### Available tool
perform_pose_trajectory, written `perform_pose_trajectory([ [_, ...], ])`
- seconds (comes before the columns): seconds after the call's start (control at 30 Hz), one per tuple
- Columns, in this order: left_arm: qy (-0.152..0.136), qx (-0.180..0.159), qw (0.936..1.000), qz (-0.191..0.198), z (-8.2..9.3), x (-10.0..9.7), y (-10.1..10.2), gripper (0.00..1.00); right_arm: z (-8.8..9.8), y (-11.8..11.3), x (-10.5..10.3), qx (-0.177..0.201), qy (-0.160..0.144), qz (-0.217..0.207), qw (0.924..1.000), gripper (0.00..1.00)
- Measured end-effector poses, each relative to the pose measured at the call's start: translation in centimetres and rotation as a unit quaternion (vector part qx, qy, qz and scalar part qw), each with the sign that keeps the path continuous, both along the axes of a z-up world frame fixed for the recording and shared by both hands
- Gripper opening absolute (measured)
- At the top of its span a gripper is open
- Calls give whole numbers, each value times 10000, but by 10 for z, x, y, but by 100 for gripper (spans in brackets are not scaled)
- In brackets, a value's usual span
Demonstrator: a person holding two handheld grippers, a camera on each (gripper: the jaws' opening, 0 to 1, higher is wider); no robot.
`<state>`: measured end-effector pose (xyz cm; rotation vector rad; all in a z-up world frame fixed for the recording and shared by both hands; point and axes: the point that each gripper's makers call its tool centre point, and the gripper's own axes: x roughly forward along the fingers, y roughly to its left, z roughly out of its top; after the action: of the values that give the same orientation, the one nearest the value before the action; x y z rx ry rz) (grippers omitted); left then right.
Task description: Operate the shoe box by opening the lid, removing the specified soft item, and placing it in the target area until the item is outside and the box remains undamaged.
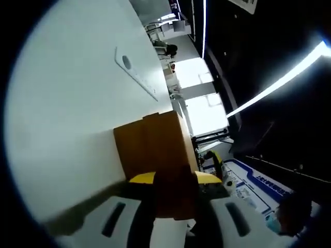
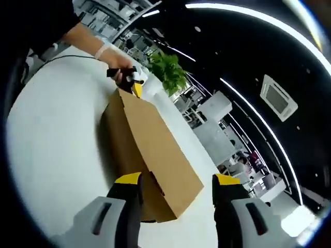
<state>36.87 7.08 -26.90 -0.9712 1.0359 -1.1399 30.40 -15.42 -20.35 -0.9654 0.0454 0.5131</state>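
While the left gripper (image 1: 175, 182) clamped the shoe box (image 2: 150, 155) end on the white table (image 2: 51, 155), the right gripper (image 2: 177, 187) stood released beside it.

Each tool has two pale grey jaws with a dark oblong slot and a yellow tip: the left tool (image 1: 175, 178) and the right tool (image 2: 178, 182). At 11 o'clock in the right gripper view, the person's hand (image 2: 120, 64) wears a white wristband (image 2: 102, 50) under a dark sleeve (image 2: 36, 23).
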Motion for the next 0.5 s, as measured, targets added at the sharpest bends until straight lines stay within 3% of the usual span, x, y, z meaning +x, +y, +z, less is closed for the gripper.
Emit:
perform_pose_trajectory([
  [0.03, 5, 0, 10000, 0, 0, 1, 0, 26, -2, 6, -5, -336, -256, -25, 9991, 55],
  [0.2, 23, 10, 10000, -13, 0, 9, 1, 26, -12, 17, -12, -727, -411, -23, 9965, 57],
  [0.3, 26, -19, 10000, 13, 0, 8, 0, 26, -25, 28, -16, -1178, -549, -1, 9915, 58],
  [0.5, 55, -117, 9999, 80, -1, 7, 0, 26, -24, 34, -18, -1520, -847, -50, 9847, 58],
])
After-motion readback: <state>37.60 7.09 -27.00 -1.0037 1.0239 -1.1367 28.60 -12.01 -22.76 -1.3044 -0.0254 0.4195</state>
